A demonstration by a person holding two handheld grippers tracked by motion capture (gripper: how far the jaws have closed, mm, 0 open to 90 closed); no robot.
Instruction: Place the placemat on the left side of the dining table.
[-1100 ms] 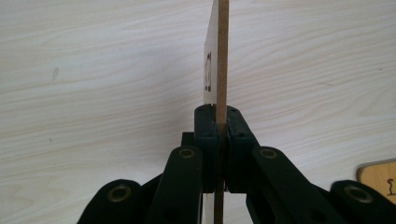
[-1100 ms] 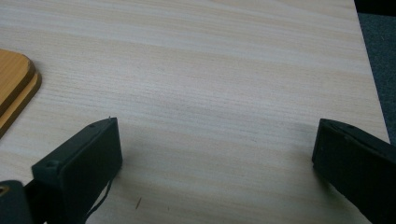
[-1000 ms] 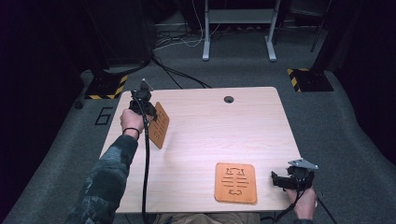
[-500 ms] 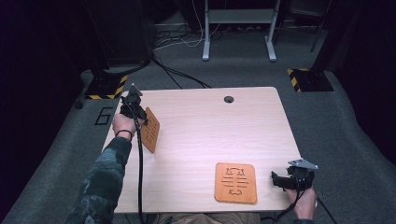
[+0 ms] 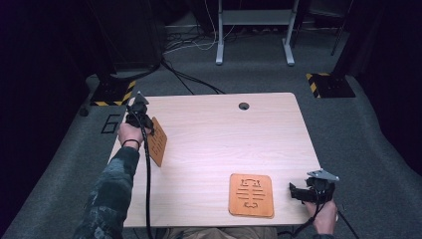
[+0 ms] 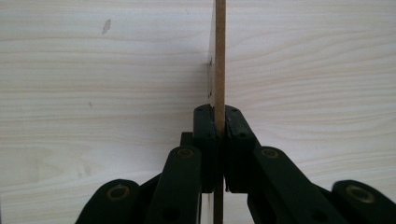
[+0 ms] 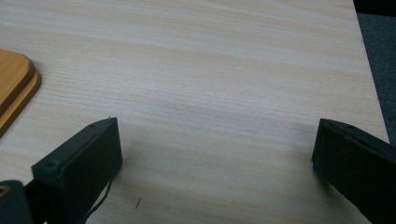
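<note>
My left gripper (image 5: pixel 147 130) is shut on a thin orange wooden board (image 5: pixel 158 141) with cut-out slots, holding it on edge over the table's left side. In the left gripper view the board (image 6: pixel 219 56) runs edge-on between the two black pads (image 6: pixel 206 130), which press on it from both sides. A stack of similar orange boards (image 5: pixel 251 194) lies flat near the front edge; its corner (image 7: pixel 14 88) shows at the left of the right gripper view. My right gripper (image 5: pixel 294 192) rests open at the front right corner, nothing between its jaws (image 7: pixel 219 154).
The light wooden table (image 5: pixel 219 134) has a round cable hole (image 5: pixel 243 106) near its far edge. Grey carpet surrounds it, with cables, a black stand base with yellow-black tape (image 5: pixel 112 92) at the far left and metal desk legs (image 5: pixel 254 30) behind.
My left hand carried the held board to the left and a little lower over the table. The right gripper and the flat stack stayed put.
</note>
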